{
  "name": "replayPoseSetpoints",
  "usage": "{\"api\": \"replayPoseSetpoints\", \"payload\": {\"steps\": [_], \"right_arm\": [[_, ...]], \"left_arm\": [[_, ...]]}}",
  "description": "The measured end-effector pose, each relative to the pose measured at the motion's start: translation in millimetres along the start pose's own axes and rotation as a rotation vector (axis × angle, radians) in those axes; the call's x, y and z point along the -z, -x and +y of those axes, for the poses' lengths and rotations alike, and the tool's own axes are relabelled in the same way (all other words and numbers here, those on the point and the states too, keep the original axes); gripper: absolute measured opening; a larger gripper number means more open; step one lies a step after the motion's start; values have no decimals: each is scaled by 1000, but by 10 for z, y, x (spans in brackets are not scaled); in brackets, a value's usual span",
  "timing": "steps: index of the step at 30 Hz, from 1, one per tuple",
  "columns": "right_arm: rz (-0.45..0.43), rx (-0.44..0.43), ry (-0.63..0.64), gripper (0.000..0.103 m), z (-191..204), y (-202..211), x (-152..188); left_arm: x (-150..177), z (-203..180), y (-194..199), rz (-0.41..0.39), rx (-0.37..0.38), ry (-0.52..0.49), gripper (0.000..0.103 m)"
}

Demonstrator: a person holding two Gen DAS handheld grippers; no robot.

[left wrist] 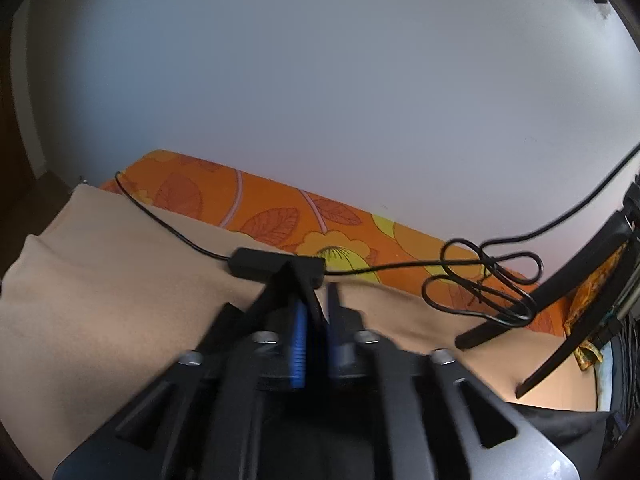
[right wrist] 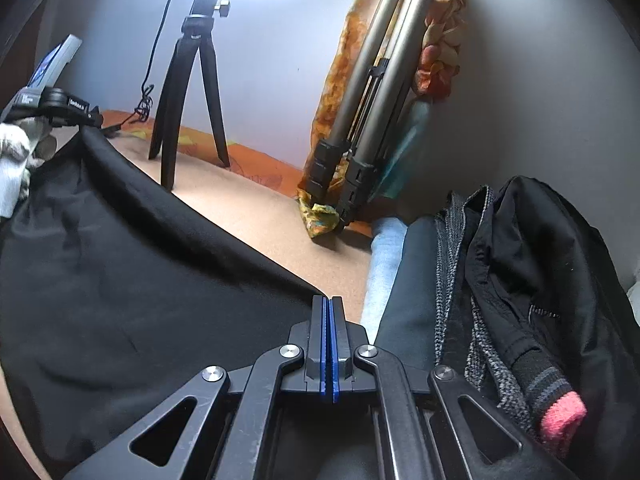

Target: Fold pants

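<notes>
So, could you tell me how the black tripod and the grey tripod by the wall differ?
The black tripod stands upright with its legs spread on the tan blanket; the grey tripod has its legs folded together and leans. The black tripod is bare and all black; the grey tripod has metallic legs with black clamps and a patterned cloth draped around it. Both stand along the far wall.
</notes>
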State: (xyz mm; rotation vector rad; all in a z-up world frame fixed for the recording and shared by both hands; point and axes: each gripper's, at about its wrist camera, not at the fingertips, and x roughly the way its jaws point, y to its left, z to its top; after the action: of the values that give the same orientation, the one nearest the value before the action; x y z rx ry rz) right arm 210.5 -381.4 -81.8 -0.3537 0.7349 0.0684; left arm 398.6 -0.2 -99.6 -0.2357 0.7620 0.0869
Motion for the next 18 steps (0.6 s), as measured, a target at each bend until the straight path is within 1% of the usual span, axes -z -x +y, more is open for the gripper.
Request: {"api": "replayPoseSetpoints", "payload": {"steps": [3,4,6,8,9,10,12,13,15,17,18], "right_arm": [[6,18,16,0,22,-24,14],[9,23,20,0,28,-43,16],[15,35,22,0,31,-64,16],[23,35,19,2,26,-73,16],[21,33,17,6,27,-60,15],[19,31,17,15,29,-62,17],[7,23,31,28,65,-15,24],[0,29,38,32,85,-6,26],[-18,43,52,39,127,47,22],[-28,30,41,42,138,132,18],[-32,18,29,46,135,184,17]], "left_arm": [[-83,123,138,-28,2,22,24],[-108,174,191,-30,-5,30,31],[-168,260,262,-44,-6,52,41],[-223,368,357,-53,9,70,42],[-229,441,464,-62,12,68,42],[-216,501,552,-71,14,62,42],[-157,577,670,-75,19,40,43],[-101,638,732,-70,10,14,44],[-11,731,759,-51,22,18,44],[123,848,799,-18,39,29,44],[191,884,816,-8,46,33,44]]}}
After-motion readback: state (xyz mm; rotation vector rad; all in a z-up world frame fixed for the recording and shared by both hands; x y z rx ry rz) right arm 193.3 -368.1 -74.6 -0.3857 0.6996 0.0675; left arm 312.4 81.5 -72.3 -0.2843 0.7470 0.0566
